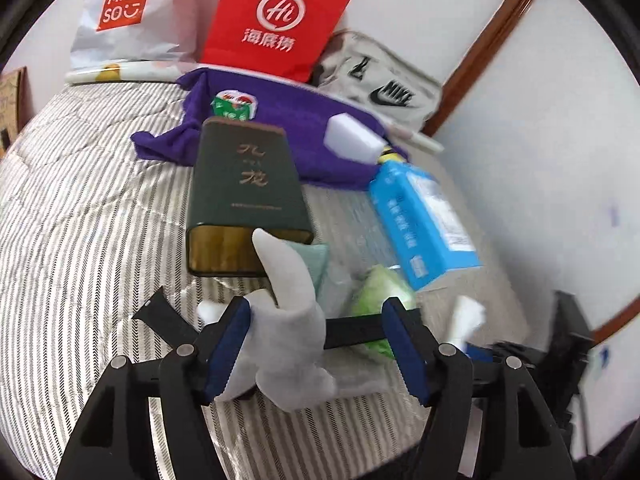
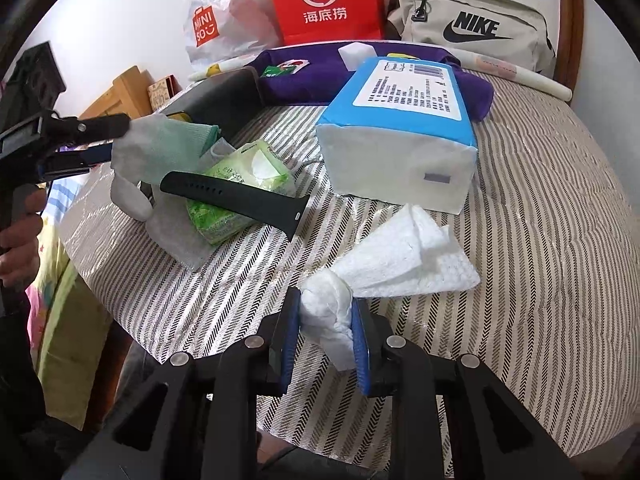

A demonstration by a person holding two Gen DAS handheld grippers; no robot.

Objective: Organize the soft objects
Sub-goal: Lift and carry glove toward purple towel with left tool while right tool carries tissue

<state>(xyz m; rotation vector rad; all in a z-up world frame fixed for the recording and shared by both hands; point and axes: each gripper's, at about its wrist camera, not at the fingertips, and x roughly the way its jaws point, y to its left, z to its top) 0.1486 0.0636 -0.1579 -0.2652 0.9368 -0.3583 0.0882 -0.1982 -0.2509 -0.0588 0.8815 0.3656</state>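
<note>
The right gripper (image 2: 325, 340) was clamped on the twisted end of a white tissue (image 2: 400, 256), whose loose sheet fanned toward two o'clock over the striped cloth (image 2: 540, 240). The left gripper (image 1: 316, 344) stood open around a grey glove (image 1: 288, 336), its pads not pressing. Both looked light, limp and easily torn or slipped; bunched parts seemed the best holds.

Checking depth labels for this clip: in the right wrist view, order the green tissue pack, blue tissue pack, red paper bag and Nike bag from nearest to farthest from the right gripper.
From the right gripper, shut on a white tissue:
1. Green tissue pack, ahead left, under a black strap.
2. Blue tissue pack, ahead right; close to the first.
3. Red paper bag and Nike bag, by the far wall; too close to call.
</note>
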